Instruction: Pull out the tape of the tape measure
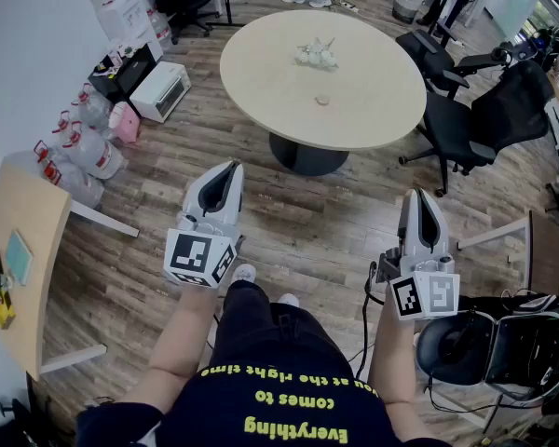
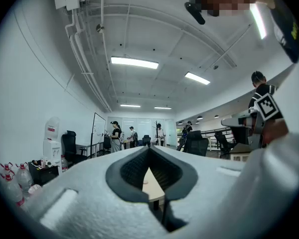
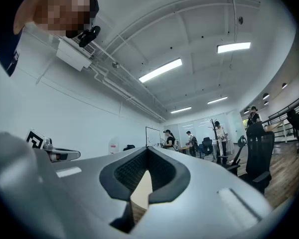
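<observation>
The task is judged not yet begun: nothing has been picked up and no tape has been drawn. The left gripper (image 1: 229,168) and the right gripper (image 1: 420,195) are held side by side in front of the person, well apart from each other and pointed toward the far side of the room. In each gripper view the jaws are seen closed together with nothing between the pads. The tape measure cannot be made out with certainty. A small thing (image 1: 322,100) lies on the round table (image 1: 373,110), toward its near side, and may be it. A white cluster (image 1: 317,54) lies farther off on the same top. Both are well away from the grippers. What is left, by this reading, is the whole task: the table has to be reached, the case gripped by one gripper, the tape's end taken by the other, and the two drawn apart. Open floor (image 1: 326,222) lies between the person and the table, so a straight walk forward is allowed. The room is narrowed on the left by a desk (image 1: 28,231) and bottles (image 1: 84,152) on the floor, and on the right by chairs (image 1: 503,110) and dark gear (image 1: 503,343) close beside the right gripper. The table's near edge is unobstructed.
</observation>
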Available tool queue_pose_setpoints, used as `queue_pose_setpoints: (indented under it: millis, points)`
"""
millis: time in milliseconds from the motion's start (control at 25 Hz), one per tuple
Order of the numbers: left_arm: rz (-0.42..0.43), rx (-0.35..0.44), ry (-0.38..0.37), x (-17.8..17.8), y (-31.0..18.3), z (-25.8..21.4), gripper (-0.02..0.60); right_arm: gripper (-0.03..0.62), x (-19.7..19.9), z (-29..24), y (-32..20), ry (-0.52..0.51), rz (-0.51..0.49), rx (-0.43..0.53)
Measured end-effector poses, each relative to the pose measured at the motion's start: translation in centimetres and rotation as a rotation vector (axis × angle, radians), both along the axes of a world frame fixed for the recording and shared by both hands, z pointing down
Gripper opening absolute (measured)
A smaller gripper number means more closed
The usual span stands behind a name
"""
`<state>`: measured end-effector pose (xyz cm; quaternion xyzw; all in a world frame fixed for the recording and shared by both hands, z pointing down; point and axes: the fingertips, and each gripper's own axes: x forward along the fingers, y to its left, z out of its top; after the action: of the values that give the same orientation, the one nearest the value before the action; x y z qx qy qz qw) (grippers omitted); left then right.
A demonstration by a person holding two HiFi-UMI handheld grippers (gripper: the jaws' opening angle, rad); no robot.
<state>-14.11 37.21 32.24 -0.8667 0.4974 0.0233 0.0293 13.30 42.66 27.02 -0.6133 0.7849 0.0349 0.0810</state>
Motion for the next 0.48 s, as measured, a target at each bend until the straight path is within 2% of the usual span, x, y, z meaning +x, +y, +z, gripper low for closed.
queue_pose_setpoints:
  millis: [400, 480]
  points:
    - [-0.002, 0.002, 0.010, 1.0, -1.1, 0.1, 0.000, 0.011, 0.6, 0.1, -0.9, -0.029, 0.004, 0.006]
    - [-0.003, -0.002, 0.020, 1.1, -1.4, -0.1, 0.036, 0.012, 1.1, 0.1, -1.2, -0.044, 0.016, 0.006]
